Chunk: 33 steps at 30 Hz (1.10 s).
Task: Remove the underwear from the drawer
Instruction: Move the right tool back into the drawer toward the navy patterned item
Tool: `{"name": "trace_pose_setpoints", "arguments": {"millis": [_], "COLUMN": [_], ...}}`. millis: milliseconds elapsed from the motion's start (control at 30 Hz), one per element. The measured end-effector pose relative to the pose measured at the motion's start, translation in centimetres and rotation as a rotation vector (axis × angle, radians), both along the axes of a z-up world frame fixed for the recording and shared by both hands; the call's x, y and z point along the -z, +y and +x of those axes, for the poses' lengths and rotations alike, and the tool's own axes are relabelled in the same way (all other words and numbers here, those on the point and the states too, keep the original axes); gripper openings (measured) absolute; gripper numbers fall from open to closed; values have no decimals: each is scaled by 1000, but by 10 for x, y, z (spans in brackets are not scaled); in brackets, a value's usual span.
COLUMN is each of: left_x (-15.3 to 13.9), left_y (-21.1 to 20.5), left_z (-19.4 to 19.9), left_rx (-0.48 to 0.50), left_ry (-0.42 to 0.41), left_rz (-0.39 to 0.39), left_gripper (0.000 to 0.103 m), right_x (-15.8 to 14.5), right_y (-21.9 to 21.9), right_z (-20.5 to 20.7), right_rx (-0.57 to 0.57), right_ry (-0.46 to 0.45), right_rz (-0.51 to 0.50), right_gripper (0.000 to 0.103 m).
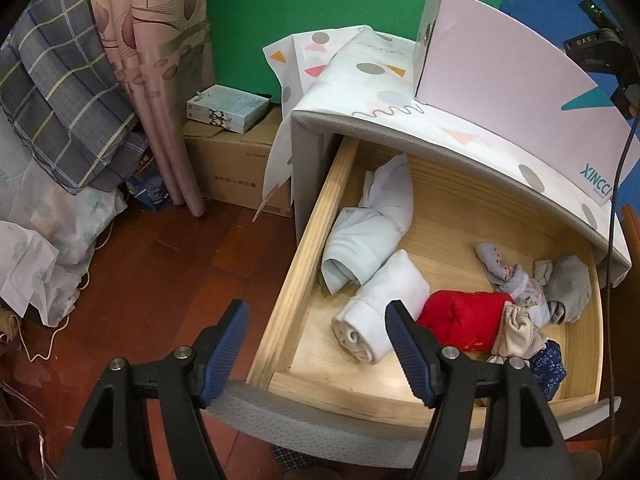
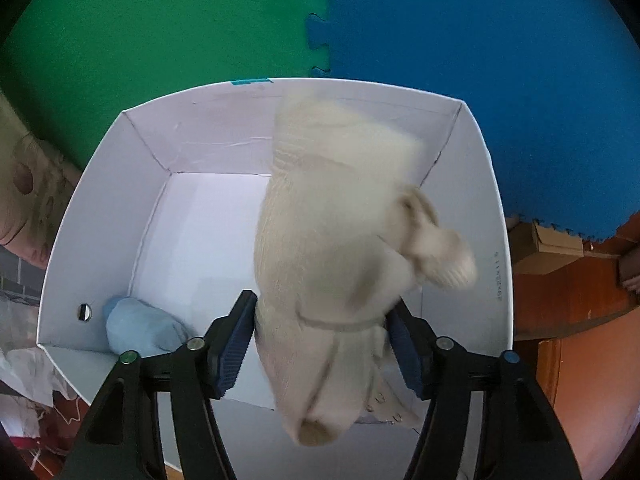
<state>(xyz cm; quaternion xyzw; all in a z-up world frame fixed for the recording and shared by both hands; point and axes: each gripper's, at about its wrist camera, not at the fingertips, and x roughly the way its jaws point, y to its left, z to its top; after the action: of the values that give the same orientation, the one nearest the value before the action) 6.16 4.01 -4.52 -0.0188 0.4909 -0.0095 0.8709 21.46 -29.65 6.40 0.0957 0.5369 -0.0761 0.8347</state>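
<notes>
The wooden drawer (image 1: 304,240) stands pulled out of a cloth-covered cabinet. In it lie a rolled white garment (image 1: 380,308), a pale blue roll (image 1: 368,236), a red piece (image 1: 460,316), a grey piece (image 1: 568,284) and a navy piece (image 1: 548,368). My left gripper (image 1: 316,312) hovers open over the drawer's front left corner, nothing between its fingers. In the right wrist view, a cream underwear roll (image 2: 332,240), blurred, hangs between the jaws of my right gripper (image 2: 322,308) above a white box (image 2: 100,220). The pads stand beside the cloth without squeezing it.
A pale blue garment (image 2: 140,328) lies in the white box's near left corner. The pink-sided box (image 1: 512,92) sits on the cabinet top. A cardboard carton (image 1: 232,172), rolled paper tubes (image 1: 160,120) and bedding crowd the wooden floor at left. Green and blue foam mats line the wall.
</notes>
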Motion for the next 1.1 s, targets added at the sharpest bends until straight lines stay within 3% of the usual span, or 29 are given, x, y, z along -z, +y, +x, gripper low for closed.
{"name": "trace_pose_setpoints", "arguments": {"millis": [100, 300, 467, 633, 800, 933, 1100], "left_x": [1, 4, 7, 9, 7, 1, -3], "left_y": [-1, -4, -7, -4, 1, 8, 23], "left_z": [0, 2, 5, 6, 11, 15, 25], "left_rx": [6, 13, 26, 20, 34, 59, 64], "left_ry": [3, 23, 45, 66, 88, 78, 94], "left_rz": [-4, -1, -11, -37, -50, 3, -10], "left_gripper": [72, 72, 72, 72, 72, 72, 72], "right_x": [-13, -47, -52, -6, 66, 109, 143], "right_y": [-1, 9, 24, 35, 40, 43, 56], "right_z": [-11, -54, -111, -163, -192, -202, -202], "right_rx": [4, -73, -157, -194, -178, -169, -165], "right_ry": [-49, -79, -26, 110, 260, 328, 366], "right_rz": [-3, 10, 12, 44, 71, 109, 175], "right_gripper": [71, 71, 71, 71, 67, 65, 64]}}
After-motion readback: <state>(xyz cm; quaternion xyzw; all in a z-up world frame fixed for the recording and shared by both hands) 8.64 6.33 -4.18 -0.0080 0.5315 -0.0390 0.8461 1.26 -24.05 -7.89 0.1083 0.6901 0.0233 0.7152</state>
